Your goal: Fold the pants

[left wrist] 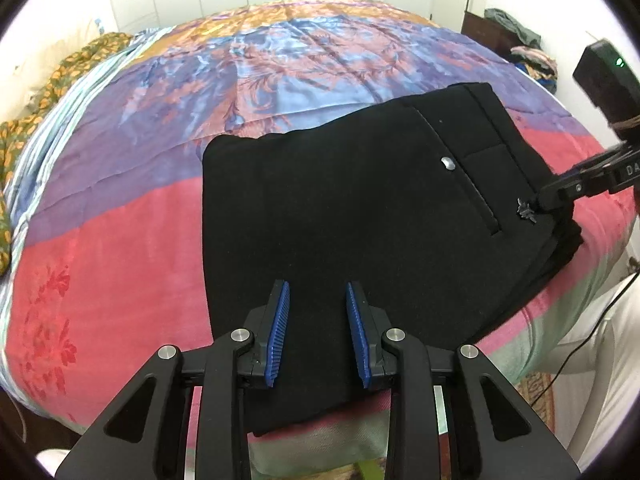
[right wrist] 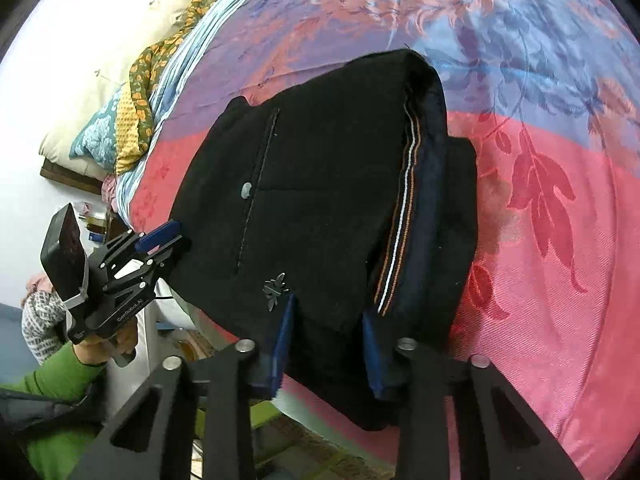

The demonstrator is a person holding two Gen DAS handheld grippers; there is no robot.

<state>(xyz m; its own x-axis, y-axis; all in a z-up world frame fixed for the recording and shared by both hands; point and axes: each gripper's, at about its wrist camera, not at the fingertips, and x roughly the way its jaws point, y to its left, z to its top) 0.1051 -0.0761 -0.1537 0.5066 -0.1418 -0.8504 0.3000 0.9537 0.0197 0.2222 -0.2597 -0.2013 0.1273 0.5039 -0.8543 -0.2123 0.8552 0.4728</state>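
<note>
Although folded into a compact black bundle, the pants show plenty of detail: a welt pocket with a silver button, a small embroidered emblem near the waistband, and, in the right wrist view, a waistband lining with white and orange stripes turned up along the bundle's right edge. They lie on the near part of the bed, on the red band of the bedspread, with one corner reaching the near edge of the mattress. Over that near corner hangs the left gripper, its jaws parted with a clear gap between the blue pads; black cloth shows in the gap, but the pads do not pinch it. At the right end of the bundle, the right gripper has its jaws apart on either side of the thick stacked edge of the pants, just beside the emblem; whether the pads press the cloth I cannot tell. Beyond the pants the bedspread runs on into purple, blue and orange floral bands. A yellow-patterned blanket lies bunched along the far left side of the bed, and a heap of clothes sits at the far right by the wall.
</note>
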